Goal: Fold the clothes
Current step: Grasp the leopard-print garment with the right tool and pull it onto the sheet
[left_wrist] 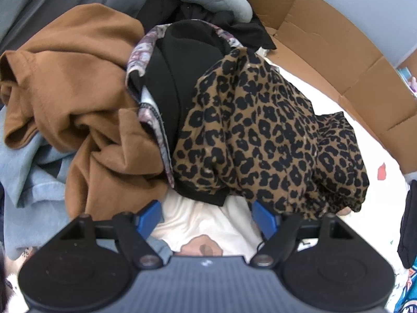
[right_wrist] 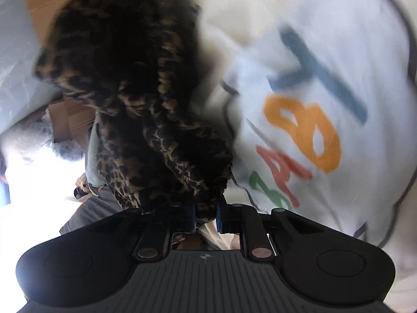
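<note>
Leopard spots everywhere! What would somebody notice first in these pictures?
The leopard-print garment grabs the eye: it lies on top of the clothes pile, beside a black piece and a rumpled brown top. In the right wrist view the right gripper is pinching its edge. Next to it hangs a white shirt with big coloured letters.

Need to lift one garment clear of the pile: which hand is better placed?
Probably right: its gripper has its jaws closed on the leopard-print fabric garment; the left gripper is open, holding nothing.
</note>
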